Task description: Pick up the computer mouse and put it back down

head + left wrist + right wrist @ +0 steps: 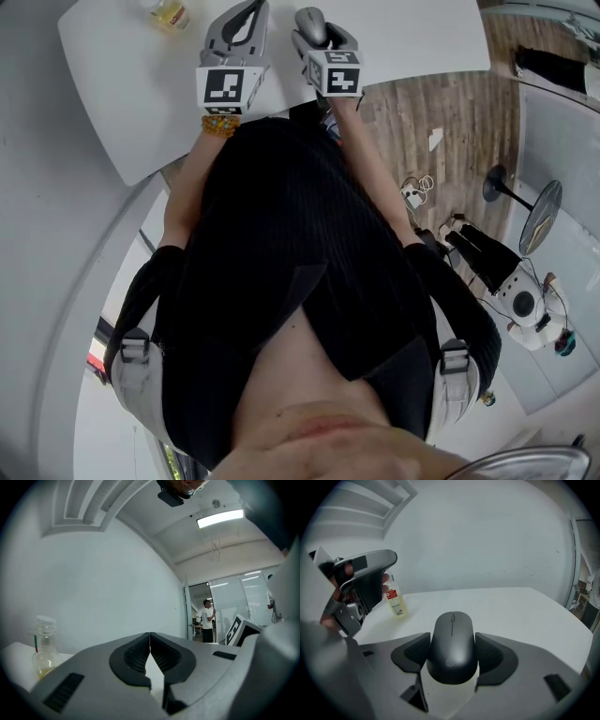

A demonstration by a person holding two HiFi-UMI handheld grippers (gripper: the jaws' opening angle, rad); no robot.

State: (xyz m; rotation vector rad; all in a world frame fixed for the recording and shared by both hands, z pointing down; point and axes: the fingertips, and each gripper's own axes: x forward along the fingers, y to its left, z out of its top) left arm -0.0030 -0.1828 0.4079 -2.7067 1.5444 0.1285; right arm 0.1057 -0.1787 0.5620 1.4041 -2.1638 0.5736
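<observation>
One white table (403, 42) is your landmark. It stands on a wood-plank floor (450, 122), and you are at its near edge with both arms reaching over it. Your two grippers are side by side above the near part of the table, close to each other but not touching.

Your left gripper (150, 637) sits over the table's middle-left. Its jaws meet at the tips with nothing between them, and it looks across the table toward the white wall beyond the far edge.

Your right gripper (452, 641) is over the table's middle, just to the right of the other one. Its jaws are closed on the computer mouse (452, 660), with one ribbed pad against each side.

That mouse is dark, and its scroll-wheel end points away from you toward the table's far edge. The white table top shows directly beneath it. You cannot tell from these views whether it rests on the surface or hangs just above it.

A small clear bottle (395, 601) stands upright on the left part of the table, farther from the near edge than both grippers and well apart from the mouse. It holds yellowish liquid and has a red-and-white label.

Smallest of all, a yellow bead bracelet (220, 124) circles your left wrist, just off the table's near edge.
</observation>
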